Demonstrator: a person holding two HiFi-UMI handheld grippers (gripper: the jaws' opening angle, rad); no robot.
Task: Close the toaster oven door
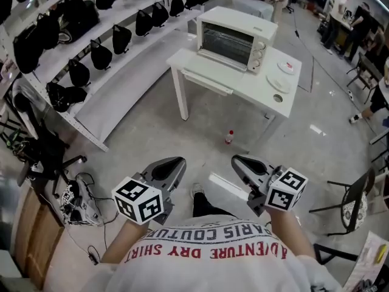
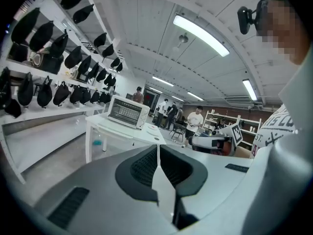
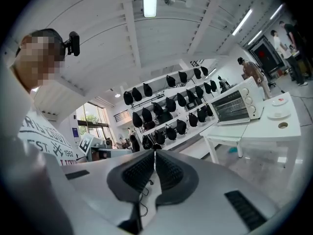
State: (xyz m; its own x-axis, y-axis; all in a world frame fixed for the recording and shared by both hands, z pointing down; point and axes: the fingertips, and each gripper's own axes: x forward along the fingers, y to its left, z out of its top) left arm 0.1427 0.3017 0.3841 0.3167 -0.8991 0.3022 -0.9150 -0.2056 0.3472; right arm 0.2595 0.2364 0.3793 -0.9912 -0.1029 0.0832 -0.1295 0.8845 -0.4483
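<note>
Concrete floor (image 1: 146, 132) lay below me. My left gripper (image 1: 176, 163) and right gripper (image 1: 238, 160) each had their jaws pressed together on nothing, close by my chest. Well apart, at twelve o'clock, the toaster oven (image 1: 234, 38) sat on a white table (image 1: 200, 62), its door looking shut.

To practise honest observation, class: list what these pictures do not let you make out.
Toaster oven: door too far off, in all views, to tell open or shut.
Oven dials, head view: settings too small.
Floor bottle, head view: label too small.
</note>
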